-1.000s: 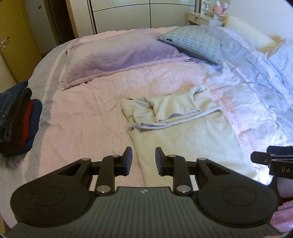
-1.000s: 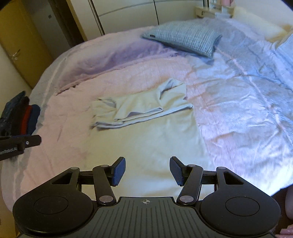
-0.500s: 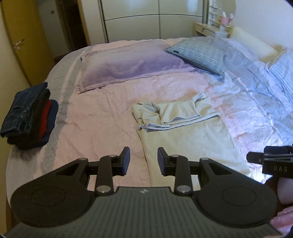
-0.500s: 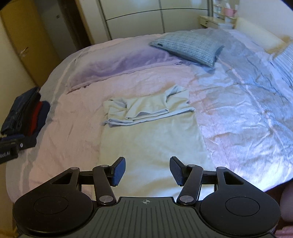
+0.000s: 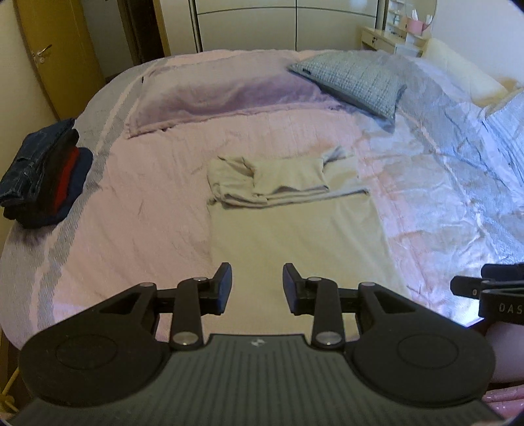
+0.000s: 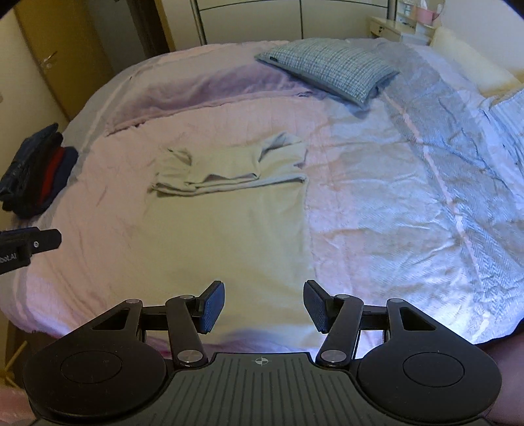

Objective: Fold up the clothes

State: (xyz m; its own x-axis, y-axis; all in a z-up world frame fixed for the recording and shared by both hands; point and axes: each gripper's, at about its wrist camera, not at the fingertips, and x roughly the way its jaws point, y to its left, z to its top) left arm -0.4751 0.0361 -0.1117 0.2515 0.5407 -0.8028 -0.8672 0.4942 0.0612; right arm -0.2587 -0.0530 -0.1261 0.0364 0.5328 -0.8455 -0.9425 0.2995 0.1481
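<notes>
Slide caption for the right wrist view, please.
Open right gripper above a half-folded pale garment on the bed.

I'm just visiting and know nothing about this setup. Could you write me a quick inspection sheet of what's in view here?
Surface: bed with a wrinkled pink and grey-blue cover.
Job's things: pale shirt lying flat, its top end folded over with the sleeves in; folded stack at the bed's left edge.
Clutter: checked pillow and a lilac pillow at the far side.
Grippers: left gripper opening, nothing between its jaws; right gripper open, empty.
Cables: nothing seen.
Surroundings: white wardrobe, yellow door, dresser.
</notes>
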